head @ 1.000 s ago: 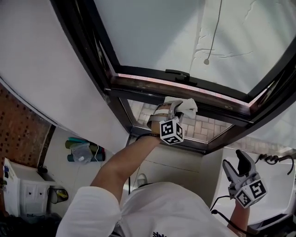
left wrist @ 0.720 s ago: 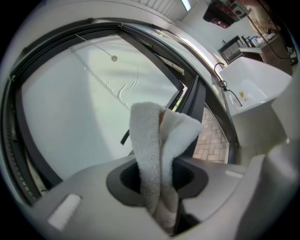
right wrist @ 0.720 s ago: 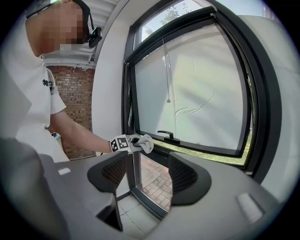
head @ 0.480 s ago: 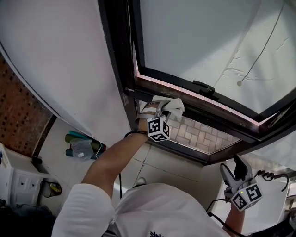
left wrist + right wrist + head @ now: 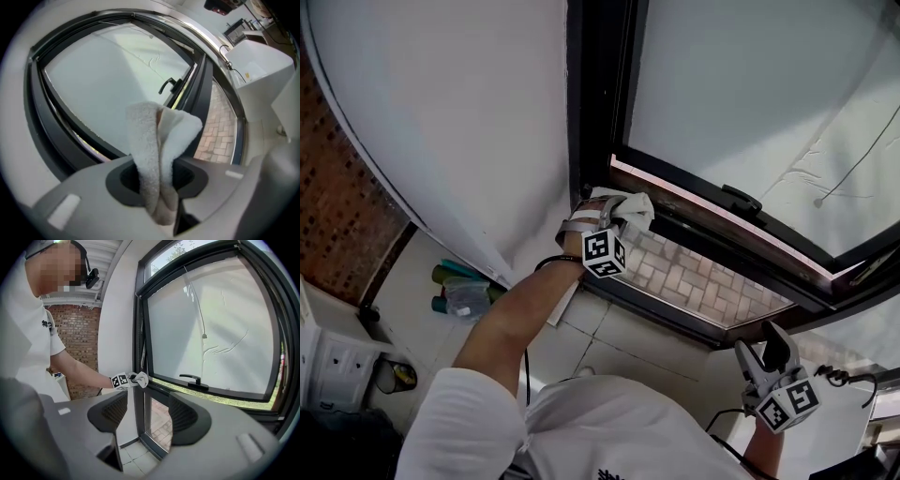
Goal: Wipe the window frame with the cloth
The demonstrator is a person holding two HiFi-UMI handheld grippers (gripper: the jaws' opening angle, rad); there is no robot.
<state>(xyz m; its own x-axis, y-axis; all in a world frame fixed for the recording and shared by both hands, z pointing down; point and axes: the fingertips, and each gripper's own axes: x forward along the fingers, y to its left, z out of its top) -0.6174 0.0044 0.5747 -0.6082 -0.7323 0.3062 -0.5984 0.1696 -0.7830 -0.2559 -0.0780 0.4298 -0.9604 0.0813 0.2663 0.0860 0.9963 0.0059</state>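
Observation:
My left gripper (image 5: 614, 212) is shut on a white cloth (image 5: 630, 207) and presses it against the dark window frame (image 5: 694, 217) at its left corner, where the horizontal bar meets the upright. In the left gripper view the folded cloth (image 5: 159, 154) sticks up between the jaws, with the frame (image 5: 56, 136) and pane behind it. My right gripper (image 5: 766, 360) hangs low at the right, away from the window, open and holding nothing. Its own view shows the left gripper (image 5: 133, 378) with the cloth (image 5: 142, 378) at the frame (image 5: 140, 338).
A black window handle (image 5: 741, 199) sits on the sash to the right of the cloth. White wall (image 5: 459, 131) flanks the frame's left side. Below are a lower pane showing brick paving (image 5: 703, 286), bottles (image 5: 464, 291) on the floor, and a cable (image 5: 839, 375) by the right gripper.
The left gripper has slid the cloth leftward along the horizontal frame bar to its left corner. The head view turned left with it. The right gripper stayed low and open.

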